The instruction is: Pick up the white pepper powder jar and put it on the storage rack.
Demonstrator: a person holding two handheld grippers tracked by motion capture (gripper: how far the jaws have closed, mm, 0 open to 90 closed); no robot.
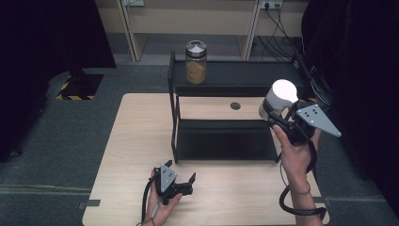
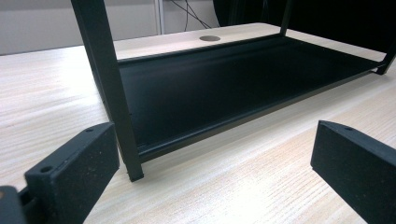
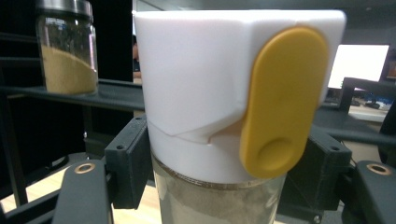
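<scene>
My right gripper is shut on a glass shaker jar with a white cap and a yellow flip tab; pale powder shows through its glass body. It hangs in the air at the right end of the black two-tier rack, about level with the top shelf. A glass jar of tan powder with a metal lid stands on the top shelf's left part, also seen in the right gripper view. My left gripper rests open on the table, its jaws facing the rack's bottom shelf.
The rack's front left post stands just ahead of the left jaw. A round cable hole sits in the wooden tabletop behind the rack. Cables hang at the back right. Bare table lies left of the rack and along the front.
</scene>
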